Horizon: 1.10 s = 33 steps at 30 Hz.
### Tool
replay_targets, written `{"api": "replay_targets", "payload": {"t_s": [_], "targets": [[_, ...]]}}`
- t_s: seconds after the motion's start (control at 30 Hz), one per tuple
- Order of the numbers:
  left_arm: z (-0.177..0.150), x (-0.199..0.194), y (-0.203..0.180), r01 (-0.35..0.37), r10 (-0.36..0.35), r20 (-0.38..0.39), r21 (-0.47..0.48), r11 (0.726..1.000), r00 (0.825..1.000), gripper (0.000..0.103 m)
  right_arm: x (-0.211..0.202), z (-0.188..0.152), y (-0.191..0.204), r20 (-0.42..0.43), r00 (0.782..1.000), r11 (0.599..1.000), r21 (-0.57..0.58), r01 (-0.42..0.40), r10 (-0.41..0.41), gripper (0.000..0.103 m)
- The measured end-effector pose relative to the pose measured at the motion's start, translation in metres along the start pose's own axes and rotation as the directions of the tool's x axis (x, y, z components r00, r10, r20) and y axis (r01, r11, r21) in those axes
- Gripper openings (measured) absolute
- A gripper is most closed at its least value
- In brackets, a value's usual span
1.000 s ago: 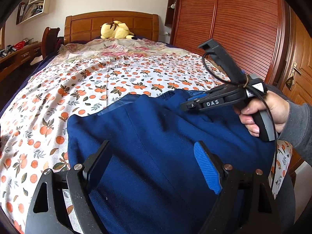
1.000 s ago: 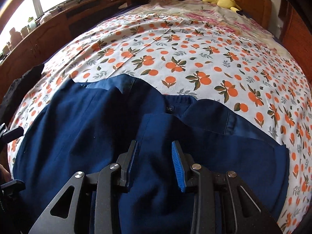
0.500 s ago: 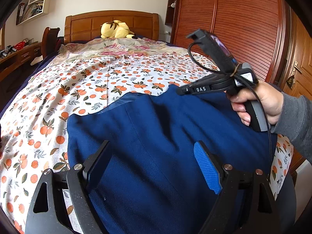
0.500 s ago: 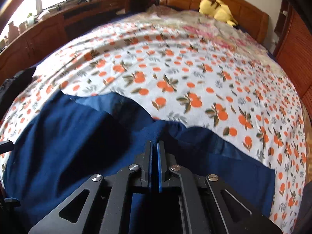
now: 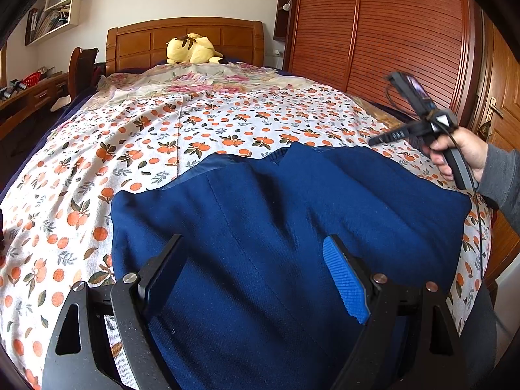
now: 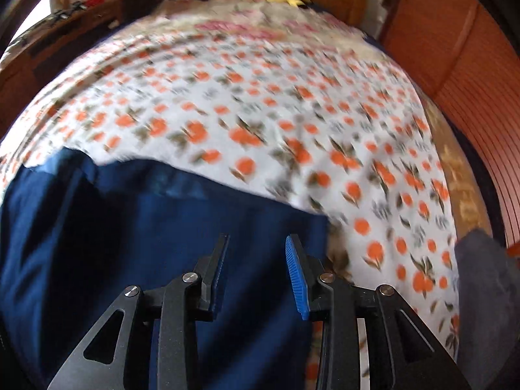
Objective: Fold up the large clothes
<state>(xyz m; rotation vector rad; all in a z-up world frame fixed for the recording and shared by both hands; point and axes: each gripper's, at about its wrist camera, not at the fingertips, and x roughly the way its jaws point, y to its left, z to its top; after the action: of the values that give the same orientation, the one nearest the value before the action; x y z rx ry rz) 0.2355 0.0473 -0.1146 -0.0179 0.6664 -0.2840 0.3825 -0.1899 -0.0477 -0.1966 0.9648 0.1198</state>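
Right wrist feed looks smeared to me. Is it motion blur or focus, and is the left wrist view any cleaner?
Right wrist view: motion blur, the orange-print bedspread is streaked while the right tongs, opening with nothing pinched, stay crisp. Left wrist view: sharp, with the blue garment weave and the left tongs clear; only fisheye bending at the edges and a dark corner vignette.

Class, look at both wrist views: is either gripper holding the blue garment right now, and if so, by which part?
Nothing is held. The left gripper hangs wide open over the blue garment. The right gripper has its jaws opening, with no cloth pinched between them.
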Motion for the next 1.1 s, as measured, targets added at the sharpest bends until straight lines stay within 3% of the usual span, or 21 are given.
{"api": "replay_targets", "payload": {"t_s": [0.17,0.3,0.33,0.37,0.4,0.5,0.63,0.87,1.0,1.1], "targets": [[-0.001,0.001,-0.002,-0.018,0.018,-0.008,0.008,1.000,1.000,0.086,0.038,-0.017,-0.027,-0.137,0.986,0.994,0.072,-0.080,0.090,0.036],[0.000,-0.001,-0.003,-0.031,0.031,-0.002,0.007,0.999,1.000,0.086,0.044,-0.024,-0.036,-0.108,0.982,0.984,0.103,-0.143,0.154,0.033],[-0.001,-0.001,-0.004,-0.038,0.038,-0.006,0.008,0.999,0.999,0.086,0.044,-0.025,-0.036,-0.097,0.982,0.984,0.099,-0.150,0.160,0.026],[-0.001,0.000,-0.005,-0.044,0.044,-0.012,0.012,0.999,0.999,0.086,0.041,-0.027,-0.040,-0.078,0.984,0.984,0.079,-0.157,0.163,0.002],[0.000,0.001,-0.006,-0.049,0.049,-0.016,0.017,0.999,0.999,0.086,0.038,-0.029,-0.037,-0.064,0.986,0.987,0.046,-0.152,0.155,0.000],[0.001,-0.001,-0.014,-0.068,0.068,-0.016,0.037,0.997,0.998,0.086,0.020,-0.035,-0.034,0.021,0.999,0.999,0.008,-0.038,0.038,0.000],[0.005,-0.007,-0.028,-0.081,0.081,-0.003,0.056,0.995,0.997,0.086,0.004,-0.044,-0.047,0.076,0.997,0.999,0.046,-0.016,0.012,0.000],[0.000,-0.021,-0.057,-0.065,0.064,0.020,0.075,0.995,0.998,0.086,-0.075,-0.101,-0.032,0.216,0.971,0.994,0.010,-0.105,0.101,0.000],[-0.006,-0.024,-0.074,-0.052,0.051,0.018,0.093,0.994,0.999,0.086,-0.107,-0.149,-0.022,0.227,0.959,0.985,-0.014,-0.170,0.169,0.016],[-0.012,-0.025,-0.083,-0.045,0.043,0.018,0.097,0.994,0.999,0.086,-0.124,-0.182,-0.014,0.256,0.948,0.982,-0.042,-0.185,0.190,0.019]]}}
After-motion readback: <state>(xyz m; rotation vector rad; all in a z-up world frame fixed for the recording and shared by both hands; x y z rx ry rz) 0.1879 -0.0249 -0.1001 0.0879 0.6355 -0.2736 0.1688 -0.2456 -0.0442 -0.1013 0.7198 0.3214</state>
